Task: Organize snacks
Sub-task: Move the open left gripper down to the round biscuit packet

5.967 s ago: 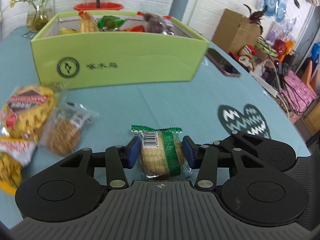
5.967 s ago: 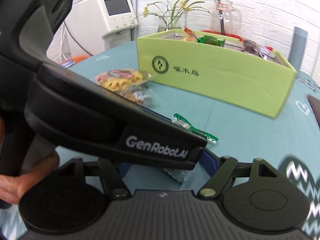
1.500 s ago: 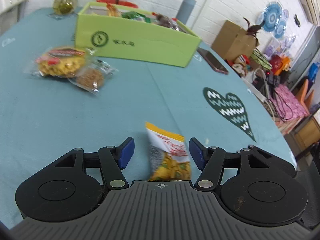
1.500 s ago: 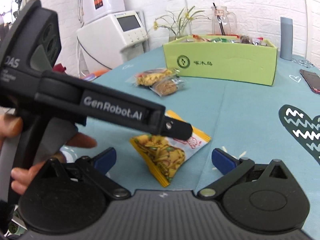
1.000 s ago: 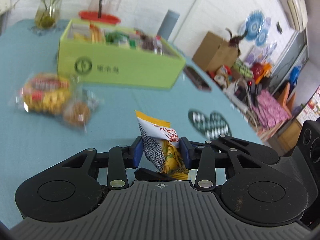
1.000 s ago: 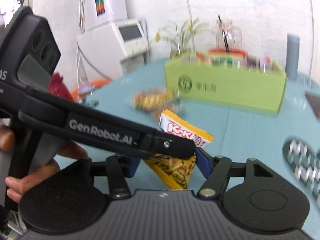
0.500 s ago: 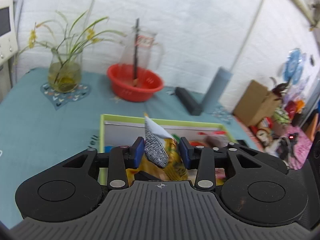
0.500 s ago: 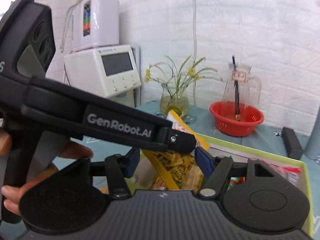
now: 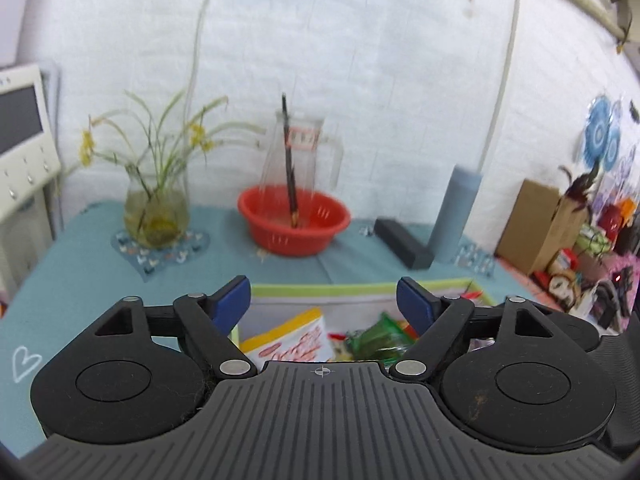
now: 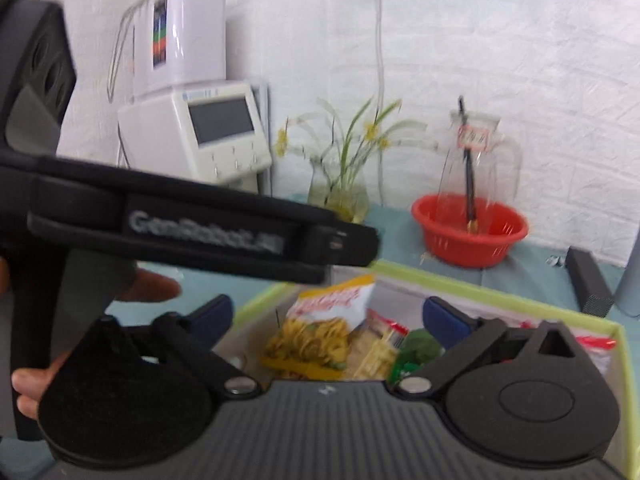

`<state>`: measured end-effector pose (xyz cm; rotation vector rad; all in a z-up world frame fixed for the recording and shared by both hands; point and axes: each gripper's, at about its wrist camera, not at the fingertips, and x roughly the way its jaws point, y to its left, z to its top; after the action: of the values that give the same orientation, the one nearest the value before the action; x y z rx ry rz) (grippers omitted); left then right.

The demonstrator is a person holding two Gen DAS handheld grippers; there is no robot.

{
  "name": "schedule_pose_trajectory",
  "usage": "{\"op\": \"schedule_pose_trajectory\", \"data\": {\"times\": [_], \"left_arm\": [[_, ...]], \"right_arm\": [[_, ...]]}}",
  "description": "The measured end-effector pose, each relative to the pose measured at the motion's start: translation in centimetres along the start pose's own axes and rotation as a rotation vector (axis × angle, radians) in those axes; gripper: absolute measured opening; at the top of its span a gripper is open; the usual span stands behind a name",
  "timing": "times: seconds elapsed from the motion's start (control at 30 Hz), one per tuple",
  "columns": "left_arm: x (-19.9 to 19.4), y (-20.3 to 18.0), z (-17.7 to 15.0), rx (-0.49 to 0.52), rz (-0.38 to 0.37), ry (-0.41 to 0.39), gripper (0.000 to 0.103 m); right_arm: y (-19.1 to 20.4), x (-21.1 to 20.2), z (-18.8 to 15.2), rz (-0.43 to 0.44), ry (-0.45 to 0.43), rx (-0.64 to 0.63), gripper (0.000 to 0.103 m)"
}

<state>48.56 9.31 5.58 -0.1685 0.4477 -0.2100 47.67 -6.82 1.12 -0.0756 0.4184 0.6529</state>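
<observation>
The yellow and white snack bag (image 9: 294,340) lies inside the green box (image 9: 360,290), next to a green wrapped snack (image 9: 376,336). My left gripper (image 9: 324,300) is open and empty above the box. In the right wrist view the same bag (image 10: 324,328) rests on other snacks in the green box (image 10: 520,298). My right gripper (image 10: 328,318) is open and empty above it. The left gripper's black body (image 10: 180,220) crosses the left of that view.
Behind the box stand a red basin (image 9: 294,224) with a glass jug, a vase of flowers (image 9: 156,208), a black bar (image 9: 402,248) and a grey cylinder (image 9: 454,216). A white machine (image 10: 200,132) stands at the left. A cardboard box (image 9: 536,228) and clutter sit at the right.
Both grippers have opened and the yellow snack bag has dropped into the green box. Both grippers have lifted slightly.
</observation>
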Motion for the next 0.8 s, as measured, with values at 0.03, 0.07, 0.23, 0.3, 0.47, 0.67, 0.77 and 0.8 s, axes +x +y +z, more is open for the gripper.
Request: {"op": "schedule_pose_trajectory", "data": {"times": [0.03,0.07,0.23,0.3,0.47,0.67,0.77,0.8], "left_arm": [[-1.4,-0.3,0.0,0.0,-0.015,-0.017,0.069],[-2.6,-0.5,-0.1,-0.006,-0.022,-0.026,0.072],[-7.2,-0.6,-3.4,-0.058,-0.04,-0.005,0.076],[-8.1,-0.1,-5.7,-0.096,-0.012,0.036,0.076],[-8.9,2.3,-10.7,-0.155,0.095,0.143,0.071],[-8.8,2.6,-13.1,-0.222,-0.05,0.258,0.049],[-7.2,1.2,-13.1,-0.146,-0.038,0.281,0.04],[-6.6,0.7,-13.0,-0.114,-0.036,0.29,0.039]], "right_arm": [[0.2,-1.4,0.1,-0.007,-0.016,-0.003,0.102],[0.5,-2.9,0.0,-0.013,-0.033,-0.011,0.102],[3.0,-6.9,-3.0,0.04,0.003,-0.036,0.102],[4.1,-6.9,-4.9,0.073,0.05,-0.035,0.102],[5.9,-4.0,-9.3,0.125,0.212,-0.005,0.102],[6.3,-2.2,-10.4,0.141,0.257,-0.021,0.102],[6.4,-1.5,-11.1,0.185,0.281,-0.006,0.102],[6.6,-1.4,-11.3,0.188,0.288,-0.019,0.102]]}}
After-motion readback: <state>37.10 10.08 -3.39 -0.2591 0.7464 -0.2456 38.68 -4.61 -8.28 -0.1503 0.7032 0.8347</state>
